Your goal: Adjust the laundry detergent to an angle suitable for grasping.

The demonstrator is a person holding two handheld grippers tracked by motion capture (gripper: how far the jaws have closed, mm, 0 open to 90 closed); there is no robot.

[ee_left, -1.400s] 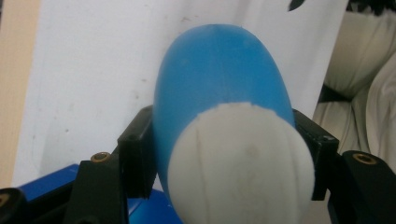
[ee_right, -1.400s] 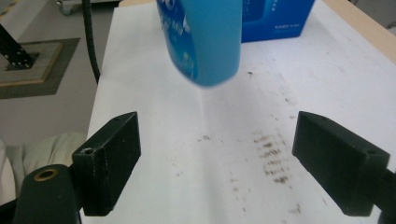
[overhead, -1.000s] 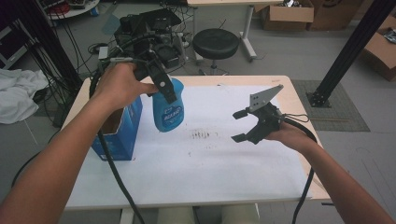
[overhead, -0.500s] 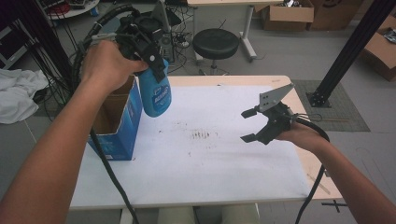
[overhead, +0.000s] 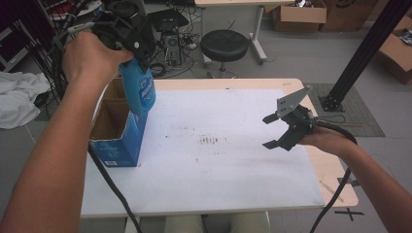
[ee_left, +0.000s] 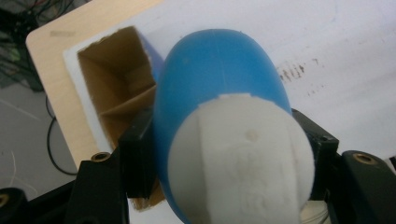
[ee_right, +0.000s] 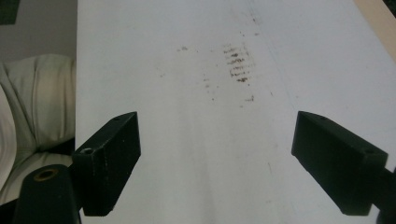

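Your left gripper (overhead: 131, 36) is raised high at the far left of the table (overhead: 335, 179), its jaws clamped on the top of a blue bottle (overhead: 139, 90) with a white cap (ee_left: 240, 158). The bottle hangs upright from the jaws, its lower end just over the open top of a blue cardboard box (overhead: 116, 128), at the box's right wall. In the left gripper view you look straight down the bottle (ee_left: 217, 70): one black jaw presses against each side near the cap, and the brown inside of the box (ee_left: 116, 88) lies below and to the left.

The box stands on the left part of the white sheet (overhead: 218, 174) that covers the tabletop. Near the middle of the sheet is a patch of small dark smudges (overhead: 210, 141).

Your right gripper (overhead: 277, 131) hovers above the right side of the sheet, well apart from the bottle and the box. Its jaws are spread wide with nothing between them. The right gripper view looks down on the sheet and the same smudges (ee_right: 238, 63)
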